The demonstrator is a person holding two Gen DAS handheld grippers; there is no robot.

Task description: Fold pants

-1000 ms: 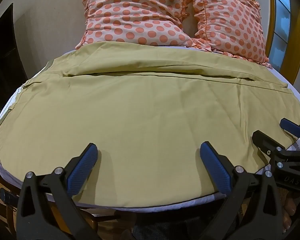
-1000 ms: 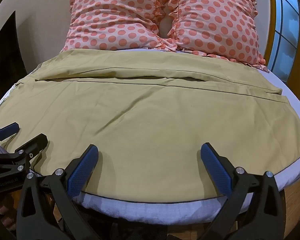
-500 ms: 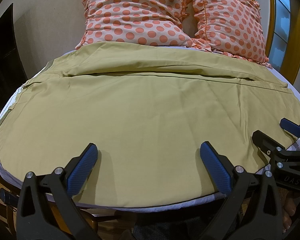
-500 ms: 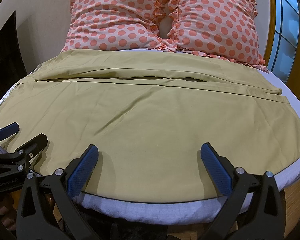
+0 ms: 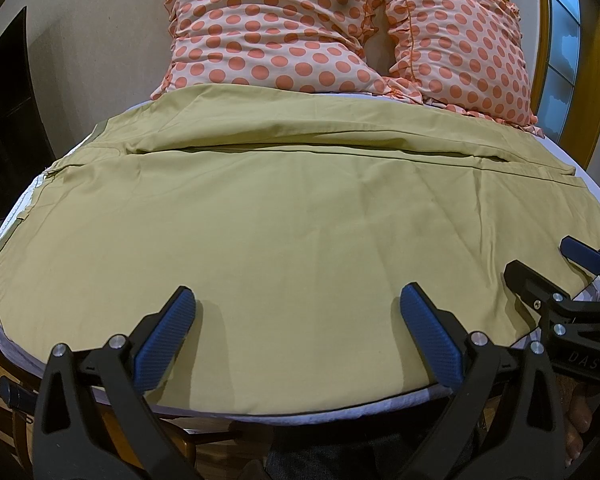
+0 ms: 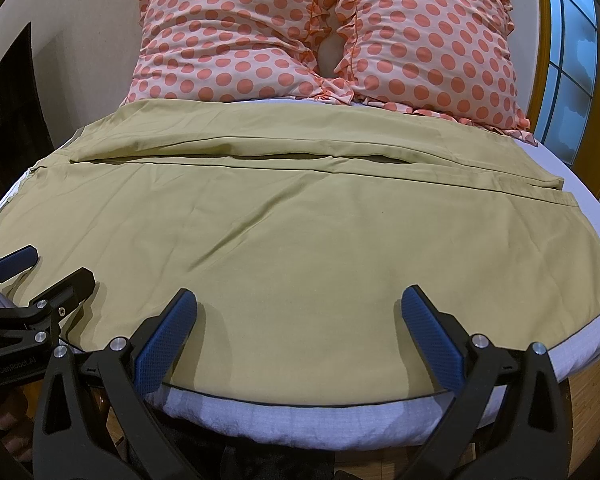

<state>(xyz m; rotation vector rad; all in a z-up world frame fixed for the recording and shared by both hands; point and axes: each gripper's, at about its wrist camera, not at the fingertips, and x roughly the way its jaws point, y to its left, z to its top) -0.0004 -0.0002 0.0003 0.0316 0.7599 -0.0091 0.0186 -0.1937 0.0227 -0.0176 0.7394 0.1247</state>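
Nothing had shifted across the last second: both of my grippers held the same positions over the near edge of the pants (image 5: 284, 232), and the cloth lay as before.

The pants, olive-tan, were spread flat and sideways across the bed (image 6: 300, 408), waist end toward my left and leg hems toward my right. One leg lay nearer me and the other behind it, with a long seam line running between them. Shallow diagonal creases crossed the near leg.

My left gripper (image 5: 296, 336) was released, jaws wide apart, blue pads hovering at the near edge of the cloth and grasping nothing. My right gripper (image 6: 300, 336) was likewise spread and empty, just beside the left one.

Beyond the pants, two polka-dot pillows (image 6: 236, 44) leaned against the wall at the head of the bed. A window (image 6: 572, 60) in a wooden frame stood at the right.
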